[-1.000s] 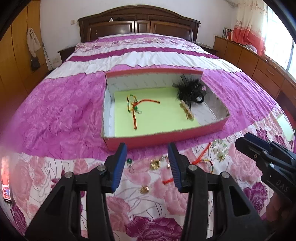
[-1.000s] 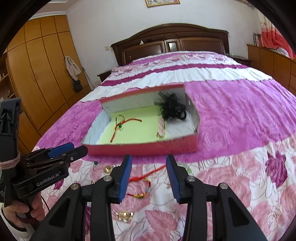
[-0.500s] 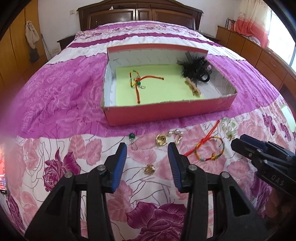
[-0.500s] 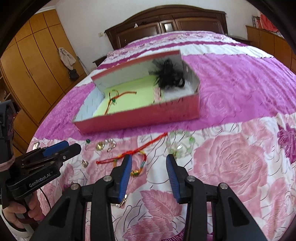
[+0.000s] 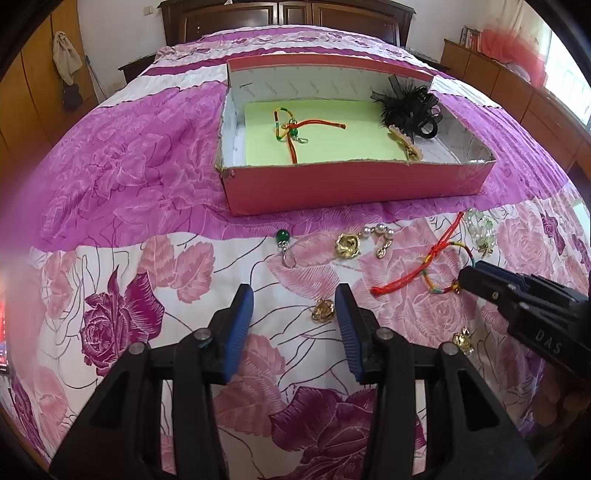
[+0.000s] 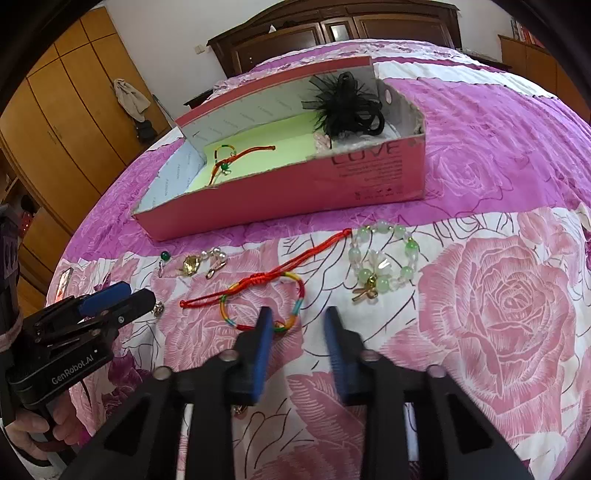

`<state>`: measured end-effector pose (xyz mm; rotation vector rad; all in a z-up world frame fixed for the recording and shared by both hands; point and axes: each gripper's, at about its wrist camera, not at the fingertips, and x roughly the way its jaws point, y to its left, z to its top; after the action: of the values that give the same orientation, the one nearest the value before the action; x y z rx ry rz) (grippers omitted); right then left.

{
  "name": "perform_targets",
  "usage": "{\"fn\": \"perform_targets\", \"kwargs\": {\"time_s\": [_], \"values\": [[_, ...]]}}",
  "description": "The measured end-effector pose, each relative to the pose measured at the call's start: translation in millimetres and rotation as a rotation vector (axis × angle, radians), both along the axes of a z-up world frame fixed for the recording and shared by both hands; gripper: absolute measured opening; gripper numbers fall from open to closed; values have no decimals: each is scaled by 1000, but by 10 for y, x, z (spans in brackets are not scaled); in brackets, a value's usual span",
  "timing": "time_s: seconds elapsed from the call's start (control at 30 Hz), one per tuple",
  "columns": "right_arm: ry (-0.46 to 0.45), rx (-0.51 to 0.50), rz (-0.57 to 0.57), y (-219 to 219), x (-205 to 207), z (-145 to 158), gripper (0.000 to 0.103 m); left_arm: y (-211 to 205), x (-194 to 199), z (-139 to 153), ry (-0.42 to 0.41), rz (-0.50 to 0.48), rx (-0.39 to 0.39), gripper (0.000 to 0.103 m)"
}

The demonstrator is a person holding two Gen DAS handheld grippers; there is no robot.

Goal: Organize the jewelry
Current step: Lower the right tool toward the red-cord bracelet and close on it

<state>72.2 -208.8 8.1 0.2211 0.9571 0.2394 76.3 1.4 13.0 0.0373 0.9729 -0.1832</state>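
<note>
A pink box (image 5: 351, 184) (image 6: 295, 192) on the bed holds a red cord bracelet (image 5: 295, 129) and a black feather hairpiece (image 5: 410, 107). In front of it lie loose pieces: a green bead charm (image 5: 283, 240), a gold and pearl piece (image 5: 349, 245), a small gold charm (image 5: 323, 309), a red and rainbow cord bracelet (image 6: 266, 299) (image 5: 436, 266) and a green bead bracelet (image 6: 380, 258). My left gripper (image 5: 293, 306) is open just above the bedspread, with the small gold charm by its right finger. My right gripper (image 6: 297, 328) is open, low over the rainbow bracelet's near edge.
The floral bedspread (image 5: 147, 288) covers the whole bed. Another gold charm (image 5: 463, 339) lies near the right gripper's body. A wooden headboard (image 6: 332, 33) and wardrobes (image 6: 62, 122) stand behind. A phone (image 6: 64, 284) lies at the bed's left edge.
Both grippers have moved down and forward toward the loose jewelry. The right gripper's fingers have come down over the rainbow bracelet. Both stay open.
</note>
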Motion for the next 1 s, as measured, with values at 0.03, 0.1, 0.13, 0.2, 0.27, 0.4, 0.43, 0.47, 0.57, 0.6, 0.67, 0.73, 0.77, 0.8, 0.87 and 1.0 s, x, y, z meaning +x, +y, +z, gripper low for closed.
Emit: {"fn": "perform_targets", "kwargs": {"time_s": [0.03,0.1,0.13,0.2,0.27,0.4,0.43,0.47,0.57,0.6,0.67,0.73,0.77,0.8,0.87,1.0], "values": [[-4,1,3,1,-1,-1,18,6,-7,-8,2,1,0,38],[-17,4,2,-7,-13,4,9,13,-18,-18,6,-1,0,38],[-21,4,-1,-11,-10,11,8,17,-28,-24,7,-3,0,38],[-34,13,-7,-45,-32,36,7,26,-52,-28,9,-7,-2,38],[-42,21,-10,-63,-37,53,6,29,-75,-35,15,-13,-7,38],[-54,32,-12,-81,-57,80,6,27,-113,-51,23,-22,-15,38],[-58,32,-10,-83,-67,90,6,22,-119,-55,23,-24,-12,38],[-62,31,-8,-86,-74,99,6,15,-123,-59,23,-26,-9,38],[-69,23,-4,-79,-91,111,6,3,-128,-61,20,-32,-12,38],[-71,20,-3,-77,-94,113,6,1,-130,-61,18,-34,-14,37],[-71,20,-3,-74,-95,111,6,-10,-129,-63,16,-41,-19,37],[-68,19,-1,-69,-95,102,6,-33,-112,-71,14,-49,-19,37],[-65,19,-1,-68,-94,93,6,-48,-95,-77,11,-52,-17,37],[-62,20,-2,-70,-93,82,6,-61,-83,-83,10,-55,-16,37],[-54,21,-2,-74,-95,54,6,-85,-58,-99,8,-62,-14,35],[-45,22,-5,-86,-98,26,6,-146,-17,-131,2,-79,-9,25]]}}
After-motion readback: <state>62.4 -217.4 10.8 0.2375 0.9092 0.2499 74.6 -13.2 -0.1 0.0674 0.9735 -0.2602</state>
